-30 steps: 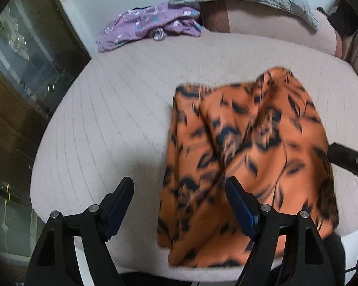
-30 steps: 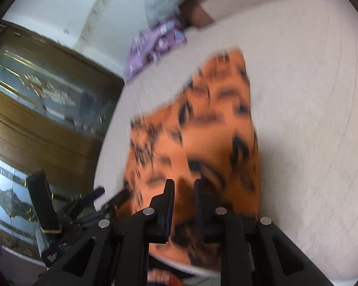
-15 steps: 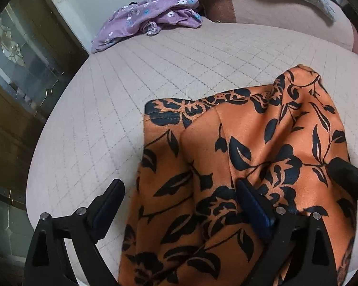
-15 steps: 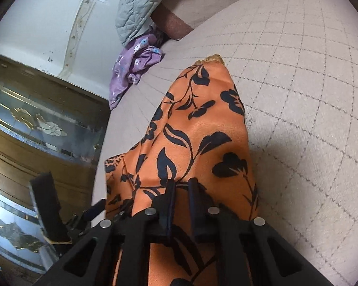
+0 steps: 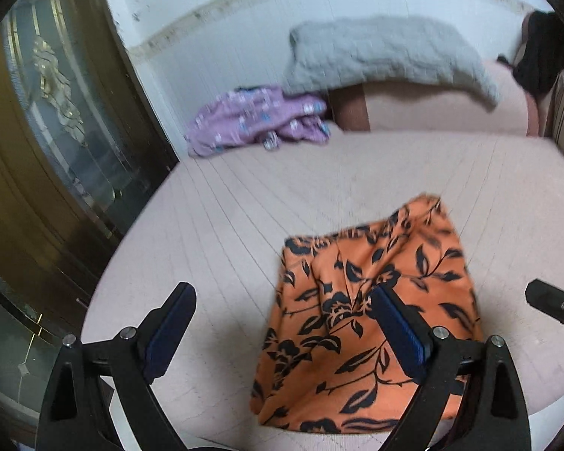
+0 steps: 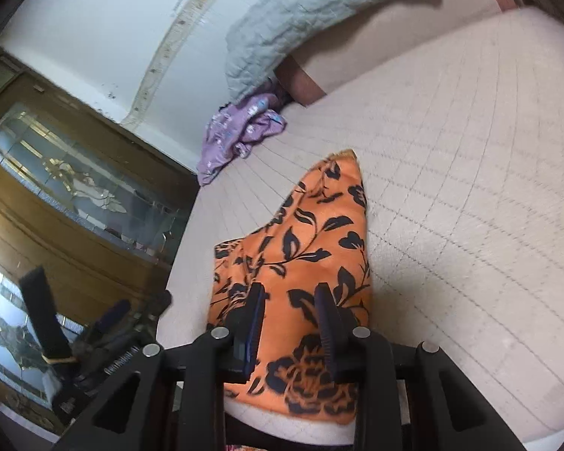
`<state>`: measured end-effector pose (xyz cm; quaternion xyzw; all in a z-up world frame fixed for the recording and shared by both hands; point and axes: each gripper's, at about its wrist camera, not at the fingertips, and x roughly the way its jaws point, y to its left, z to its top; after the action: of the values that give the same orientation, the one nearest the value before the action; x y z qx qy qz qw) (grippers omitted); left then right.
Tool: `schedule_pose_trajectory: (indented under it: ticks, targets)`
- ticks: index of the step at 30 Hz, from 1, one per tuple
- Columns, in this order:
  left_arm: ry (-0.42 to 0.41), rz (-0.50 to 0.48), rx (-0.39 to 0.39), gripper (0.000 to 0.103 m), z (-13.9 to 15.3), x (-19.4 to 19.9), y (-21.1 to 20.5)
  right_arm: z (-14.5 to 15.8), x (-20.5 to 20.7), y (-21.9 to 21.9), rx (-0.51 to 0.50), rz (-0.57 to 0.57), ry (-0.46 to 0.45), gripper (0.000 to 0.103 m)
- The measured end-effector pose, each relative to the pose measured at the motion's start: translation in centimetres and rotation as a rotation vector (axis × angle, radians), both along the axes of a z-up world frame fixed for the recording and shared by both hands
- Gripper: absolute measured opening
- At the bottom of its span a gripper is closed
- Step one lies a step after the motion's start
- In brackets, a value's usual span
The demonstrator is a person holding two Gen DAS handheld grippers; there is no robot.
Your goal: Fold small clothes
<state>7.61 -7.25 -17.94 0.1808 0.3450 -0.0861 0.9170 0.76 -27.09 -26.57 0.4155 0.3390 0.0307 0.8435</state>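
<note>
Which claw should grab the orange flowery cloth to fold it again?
Probably the right claw: it hangs directly over the orange floral garment near its close edge, jaws just opened and empty. The left claw hangs mostly over bare bedcover.

The right gripper (image 6: 291,323), black with dark blue pads, hangs just above the near edge of the pale quilted bed (image 6: 470,195), its jaws having just been opening and now standing a little apart over the folded orange cloth with black leaves and flowers (image 6: 312,248), which lies flat beneath them without being pinched. That cloth runs from the near edge up toward the middle of the bed, tapering to a point, while a crumpled lilac garment with small flowers (image 6: 237,131) sits at the far left corner under a grey quilted pillow (image 6: 300,15). Off the left edge stand a brown cabinet with glass doors (image 6: 75,195) and the black left gripper (image 6: 105,323).
</note>
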Motion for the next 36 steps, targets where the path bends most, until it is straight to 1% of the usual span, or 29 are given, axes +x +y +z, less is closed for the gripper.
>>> schedule_pose_trajectory:
  ticks: [2, 4, 5, 7, 9, 13, 17, 23, 34, 36]
  targets:
    - [-0.024, 0.002, -0.018, 0.095, 1.4, -0.9, 0.6, 1.1, -0.8, 0.2, -0.025, 0.001, -0.017, 0.033]
    - [-0.048, 0.001, -0.034, 0.095, 2.6, -1.5, 1.1, 2.4, -1.5, 0.7, -0.063, 0.003, -0.031, 0.056]
    - [-0.056, 0.001, -0.041, 0.095, 3.0, -2.0, 1.3, 3.1, -2.1, 0.9, -0.081, -0.002, -0.049, 0.071]
    - [-0.077, 0.008, -0.052, 0.095, 4.0, -2.7, 1.9, 4.3, -3.3, 1.2, -0.116, -0.009, -0.095, 0.071]
    - [-0.089, 0.015, -0.063, 0.095, 4.6, -3.2, 2.4, 5.2, -3.9, 1.5, -0.142, -0.007, -0.113, 0.071]
    - [-0.112, 0.026, -0.087, 0.095, 5.9, -3.9, 3.5, 6.5, -4.9, 1.7, -0.157, -0.009, -0.151, 0.071]
    - [-0.133, 0.039, -0.093, 0.095, 6.4, -4.1, 4.1, 7.3, -5.4, 2.0, -0.192, -0.010, -0.177, 0.071]
    - [-0.144, 0.052, -0.098, 0.095, 6.5, -3.9, 4.6, 7.5, -5.6, 2.7, -0.211, -0.003, -0.198, 0.071]
    - [-0.131, 0.067, -0.104, 0.095, 6.2, -3.3, 5.2, 6.9, -4.8, 4.1, -0.221, 0.039, -0.188, 0.071]
    - [-0.129, 0.068, -0.106, 0.095, 6.1, -3.3, 5.3, 6.8, -4.8, 4.4, -0.223, 0.056, -0.196, 0.069]
